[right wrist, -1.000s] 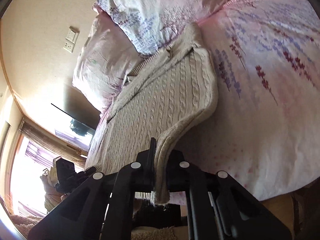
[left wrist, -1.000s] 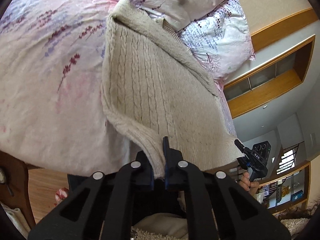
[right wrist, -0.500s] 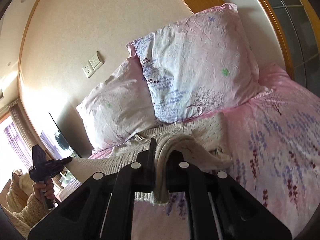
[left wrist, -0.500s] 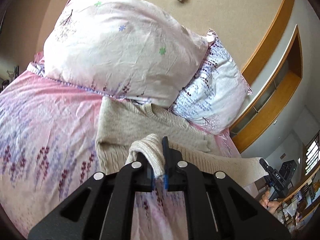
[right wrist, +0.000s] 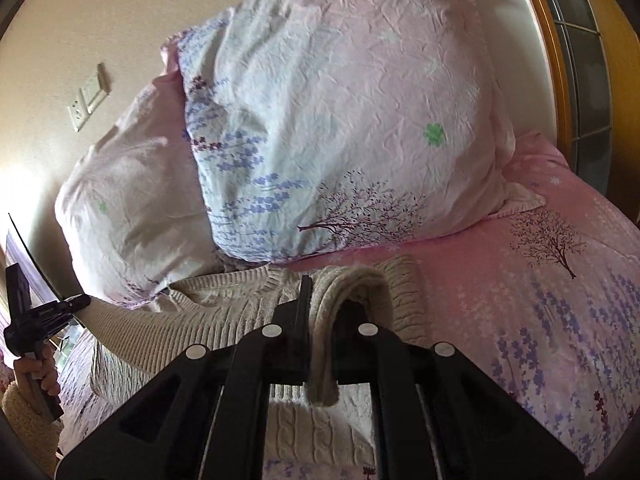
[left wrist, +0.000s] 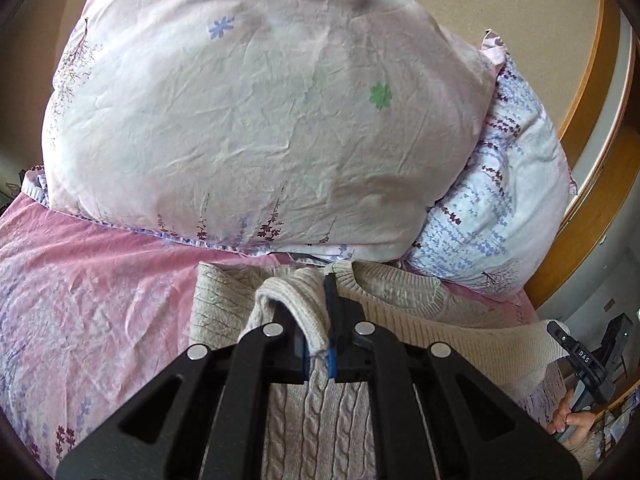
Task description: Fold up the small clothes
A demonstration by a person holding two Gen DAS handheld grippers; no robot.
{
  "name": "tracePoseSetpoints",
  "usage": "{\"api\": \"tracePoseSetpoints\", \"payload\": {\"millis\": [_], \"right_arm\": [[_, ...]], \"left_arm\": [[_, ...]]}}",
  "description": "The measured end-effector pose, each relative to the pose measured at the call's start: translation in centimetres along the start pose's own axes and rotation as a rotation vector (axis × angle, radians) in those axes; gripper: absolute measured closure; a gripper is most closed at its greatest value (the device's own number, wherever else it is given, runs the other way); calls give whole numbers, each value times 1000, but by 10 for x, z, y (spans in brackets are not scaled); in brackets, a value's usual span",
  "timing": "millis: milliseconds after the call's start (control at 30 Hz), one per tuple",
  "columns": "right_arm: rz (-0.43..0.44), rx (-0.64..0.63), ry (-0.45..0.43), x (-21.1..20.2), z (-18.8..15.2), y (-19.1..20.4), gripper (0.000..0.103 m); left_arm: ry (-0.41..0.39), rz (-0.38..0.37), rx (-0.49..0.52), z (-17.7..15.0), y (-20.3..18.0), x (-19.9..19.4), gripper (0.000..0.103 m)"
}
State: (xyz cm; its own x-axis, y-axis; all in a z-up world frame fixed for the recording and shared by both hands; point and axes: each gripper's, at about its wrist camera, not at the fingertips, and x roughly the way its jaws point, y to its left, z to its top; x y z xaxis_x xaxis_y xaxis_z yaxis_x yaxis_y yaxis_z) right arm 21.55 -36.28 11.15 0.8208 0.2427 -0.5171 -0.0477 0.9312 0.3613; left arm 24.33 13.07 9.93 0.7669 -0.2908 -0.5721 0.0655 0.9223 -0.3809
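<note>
Bed (left wrist: 92, 304), pink floral cover, two pillows (left wrist: 256, 120). Cream cable-knit sweater (left wrist: 440, 332): soft, limp, fairly thick; best held at hem corners. Left gripper (left wrist: 318, 344) and right gripper (right wrist: 320, 344) each pinch hem.

This is a home bedroom: 2 floral pillows (left wrist: 256, 120) lean against a beige wall (right wrist: 100, 12) at the head edge of a bed with a pink lavender-print sheet (right wrist: 560, 320), under wall switches (right wrist: 88, 96) and wooden trim (left wrist: 592, 80).

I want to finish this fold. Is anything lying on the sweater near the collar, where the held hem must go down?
Nothing visible. Both tools, left and right, grip the sweater hem just above its collar; the pillows lie just beyond it.
</note>
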Motion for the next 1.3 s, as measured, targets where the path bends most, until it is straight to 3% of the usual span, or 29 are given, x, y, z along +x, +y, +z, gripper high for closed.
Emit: {"api": "tracePoseSetpoints", "payload": {"millis": [233,400,467,500,533,567,600,733,800,900,1000,1167,1300], "right_arm": [[-102,72,115,69,5,-12,95],[-116,215,190,102,7,-27,92],[-94,292,216,106,9,-34,81],[-70,322,208,105,12,-37,67],[-52,341,189,101,14,-38,53],[-64,345,160,95,16,-39,45],[-83,334,134,87,18,-38,35],[-95,282,93,55,13,-41,37],[-97,259,90,40,5,-44,46],[-106,222,122,19,-11,-50,54],[-129,174,145,6,-22,-52,55],[-143,114,184,8,-30,-49,57],[-144,99,236,18,-35,-46,68]], "left_arm": [[73,60,-21,-1,10,63,97],[138,62,-120,-4,27,92,94],[145,49,-162,-3,33,93,87],[149,25,-182,-2,35,92,82],[147,12,-197,-1,38,89,69],[140,10,-205,0,40,84,52],[123,15,-203,2,40,77,46],[102,-6,-158,2,43,46,43],[119,-16,-132,-5,46,32,43],[154,-29,-100,-20,51,17,48],[187,-21,-66,-33,49,10,48],[220,12,-24,-46,48,9,48],[248,28,-20,-56,48,14,48]]}}
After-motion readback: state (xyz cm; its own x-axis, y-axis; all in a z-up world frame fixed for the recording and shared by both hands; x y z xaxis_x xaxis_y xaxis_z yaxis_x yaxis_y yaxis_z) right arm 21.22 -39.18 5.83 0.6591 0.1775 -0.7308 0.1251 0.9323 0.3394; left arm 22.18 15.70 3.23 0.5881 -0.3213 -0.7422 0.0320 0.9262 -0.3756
